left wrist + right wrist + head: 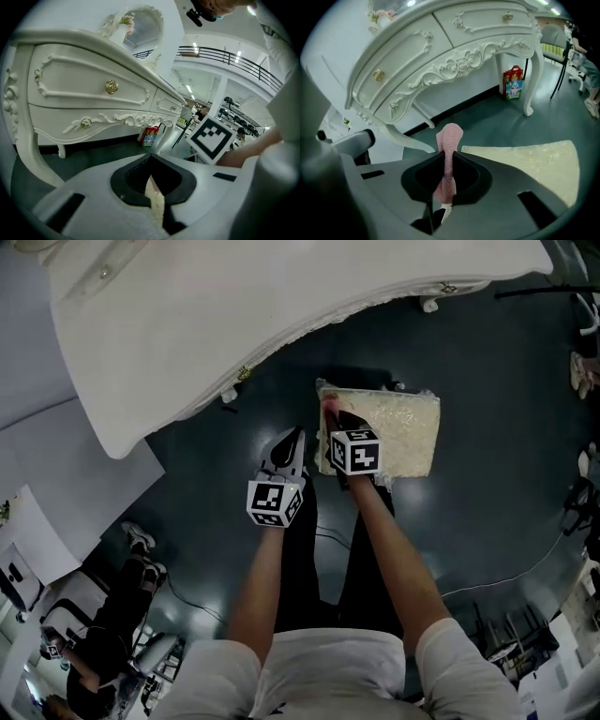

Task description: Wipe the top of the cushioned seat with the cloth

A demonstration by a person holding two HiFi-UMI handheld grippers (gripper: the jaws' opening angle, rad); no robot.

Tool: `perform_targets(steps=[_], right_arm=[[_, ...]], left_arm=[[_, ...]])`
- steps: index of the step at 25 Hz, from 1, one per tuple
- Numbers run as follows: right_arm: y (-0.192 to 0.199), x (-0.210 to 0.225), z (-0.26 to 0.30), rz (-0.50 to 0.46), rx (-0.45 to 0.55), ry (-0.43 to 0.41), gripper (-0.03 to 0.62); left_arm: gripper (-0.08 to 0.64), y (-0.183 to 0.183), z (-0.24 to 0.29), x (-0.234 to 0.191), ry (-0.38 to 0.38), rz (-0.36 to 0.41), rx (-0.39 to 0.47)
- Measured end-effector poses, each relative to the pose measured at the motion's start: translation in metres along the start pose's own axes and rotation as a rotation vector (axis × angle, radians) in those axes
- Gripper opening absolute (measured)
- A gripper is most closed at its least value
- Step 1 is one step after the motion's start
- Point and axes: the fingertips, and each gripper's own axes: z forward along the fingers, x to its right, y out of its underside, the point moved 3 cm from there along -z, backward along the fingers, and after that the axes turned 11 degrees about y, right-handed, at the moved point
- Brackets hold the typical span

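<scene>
The cushioned seat (398,432) is a cream rectangular pad under clear plastic, standing on the dark floor in front of me. My right gripper (336,413) hovers over the seat's left end, shut on a pink cloth (329,406). In the right gripper view the cloth (450,136) stands up in a fold out of the shut right gripper (449,152), with the seat (525,161) just beyond to the right. My left gripper (293,435) hangs left of the seat over the floor. In its own view the left gripper (150,161) looks shut and holds nothing.
A white carved dressing table (234,306) curves across the far side, its legs close to the seat's back edge. A red bag (512,83) stands under it. A person (103,624) sits at lower left. A cable (487,582) lies on the floor to the right.
</scene>
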Motion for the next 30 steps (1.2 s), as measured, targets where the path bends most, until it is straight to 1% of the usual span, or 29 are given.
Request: perform_targets(steps=[4,7,11,17,22,30], right_arm=[[0.004,-0.006,0.05,-0.027,-0.027,0.01,0.02],[0.008,-0.007,0.073,-0.035,-0.058,0.005,0.021],[0.016,0.004,0.087,0.021,-0.136,0.006,0.023],[0.012,0.024,0.08,0.093,-0.156,-0.022,0.023],[0.009,0.051,0.067,0.098,-0.142,-0.032,0.023],[0.012,0.115,0.044,0.134,-0.131,0.01,0.023]], left_arm=[[0.012,0.007,0.006,-0.019,-0.003,-0.019,0.015],[0.012,0.015,0.012,-0.023,-0.001,-0.008,0.008],[0.012,0.022,0.021,-0.026,-0.007,-0.012,0.014],[0.012,0.03,0.033,-0.013,-0.008,-0.018,0.022],[0.012,0.038,0.048,0.008,0.002,-0.017,0.011],[0.012,0.05,0.082,0.05,0.047,-0.021,-0.017]])
